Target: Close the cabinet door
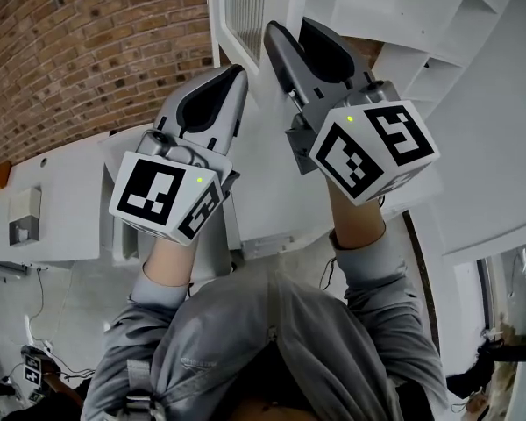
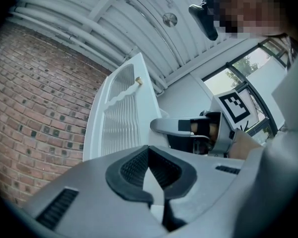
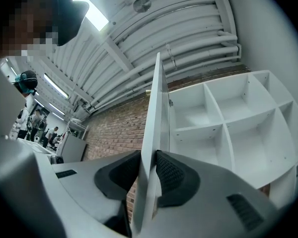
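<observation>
The white cabinet door (image 1: 245, 11) with a slatted panel stands open, edge-on to me, in the head view. My right gripper (image 1: 295, 35) straddles its free edge. In the right gripper view the door's edge (image 3: 152, 133) runs up between the two black pads (image 3: 171, 175), which both press on it. My left gripper (image 1: 237, 79) sits just left of the door with its tips together and nothing held. In the left gripper view the door's slatted face (image 2: 120, 120) and small knob (image 2: 138, 81) lie ahead of the left gripper (image 2: 149, 151), with the right gripper (image 2: 188, 129) beside it.
Open white shelf compartments (image 3: 228, 128) lie right of the door, also in the head view as shelves (image 1: 421, 20). A brick wall (image 1: 79, 51) stands to the left, with a white unit (image 1: 61, 200) below it. People (image 3: 35, 123) stand far off.
</observation>
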A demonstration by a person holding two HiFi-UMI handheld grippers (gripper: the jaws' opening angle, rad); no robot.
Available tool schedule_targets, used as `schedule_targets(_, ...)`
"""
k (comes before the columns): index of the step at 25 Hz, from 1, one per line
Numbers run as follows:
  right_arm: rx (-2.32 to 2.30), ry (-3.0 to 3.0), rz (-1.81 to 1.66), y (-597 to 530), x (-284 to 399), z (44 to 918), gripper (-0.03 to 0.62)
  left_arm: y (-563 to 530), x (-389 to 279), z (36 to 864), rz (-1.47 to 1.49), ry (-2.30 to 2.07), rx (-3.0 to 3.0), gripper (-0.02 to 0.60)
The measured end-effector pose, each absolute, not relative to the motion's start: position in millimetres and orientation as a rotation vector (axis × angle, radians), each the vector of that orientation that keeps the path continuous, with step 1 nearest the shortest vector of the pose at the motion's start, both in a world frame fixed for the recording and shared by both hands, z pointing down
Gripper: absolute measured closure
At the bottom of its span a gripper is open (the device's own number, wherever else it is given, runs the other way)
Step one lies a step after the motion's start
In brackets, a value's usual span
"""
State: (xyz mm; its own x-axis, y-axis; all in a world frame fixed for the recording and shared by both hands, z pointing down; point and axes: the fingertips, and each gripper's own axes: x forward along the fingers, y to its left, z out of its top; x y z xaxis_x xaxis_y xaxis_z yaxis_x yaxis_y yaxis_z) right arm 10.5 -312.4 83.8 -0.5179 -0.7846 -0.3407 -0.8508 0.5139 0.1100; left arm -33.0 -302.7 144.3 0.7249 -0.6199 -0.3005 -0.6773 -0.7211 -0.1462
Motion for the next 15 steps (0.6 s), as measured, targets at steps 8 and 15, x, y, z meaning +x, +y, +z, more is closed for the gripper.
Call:
schedule_targets(8, -1.427, 2.546, 0.367, -319.2, 31.5, 83.8, 0.491, -306.9, -18.5, 149.1, 0.337, 0.956, -2.731, 0.575)
schedule_targets(15, -1.471, 2.545, 0.348, -325.3, 47.0, 82.9, 0.498, -308.7, -5.1, 149.1, 0.329, 0.872, -2.767, 0.575)
